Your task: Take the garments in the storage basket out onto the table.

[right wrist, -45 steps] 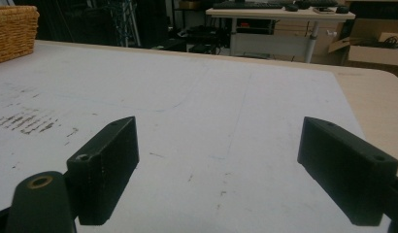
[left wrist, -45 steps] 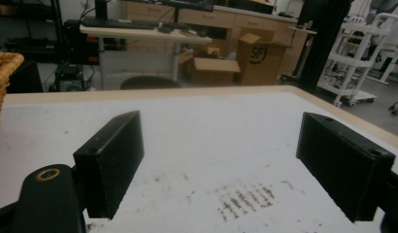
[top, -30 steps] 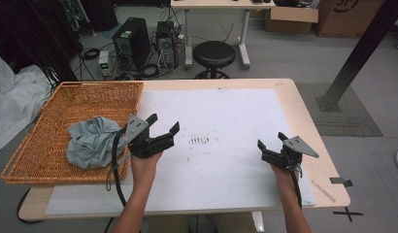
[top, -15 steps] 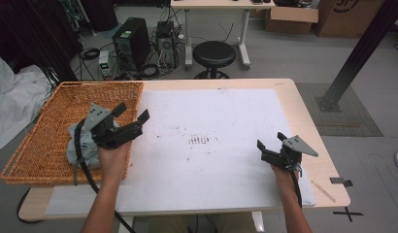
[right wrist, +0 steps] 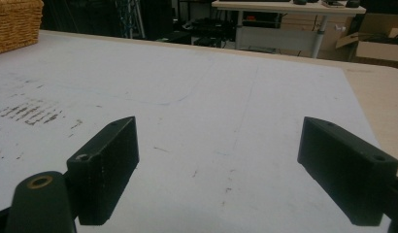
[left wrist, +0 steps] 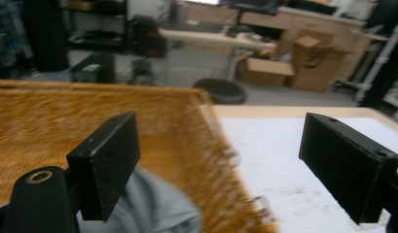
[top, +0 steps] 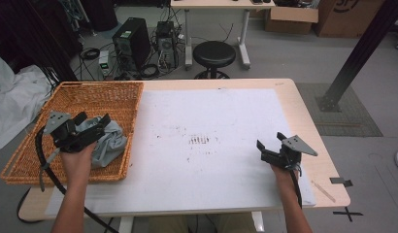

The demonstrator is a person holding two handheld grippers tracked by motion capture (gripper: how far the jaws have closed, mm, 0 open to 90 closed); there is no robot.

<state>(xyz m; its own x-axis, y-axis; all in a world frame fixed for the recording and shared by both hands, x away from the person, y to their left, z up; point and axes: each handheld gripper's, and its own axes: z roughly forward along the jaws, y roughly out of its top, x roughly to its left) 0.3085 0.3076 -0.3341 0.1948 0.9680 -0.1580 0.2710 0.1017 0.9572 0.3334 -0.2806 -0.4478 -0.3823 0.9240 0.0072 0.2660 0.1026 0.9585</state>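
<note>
Black tongs (top: 92,122) with 2 blocky jaws; grey 3-cornered plates; black cables.

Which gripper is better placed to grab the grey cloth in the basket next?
Left. The left gripper hangs open right over the grey cloth in the wicker basket. The right gripper, also open, sits far across the white mat near the table's right edge.

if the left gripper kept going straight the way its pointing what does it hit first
Probably the wicker basket's right wall. The left gripper, jaws open, hangs above the grey cloth and looks across the basket toward the white table mat. Depth is blurry, so it might clear the rim.
</note>
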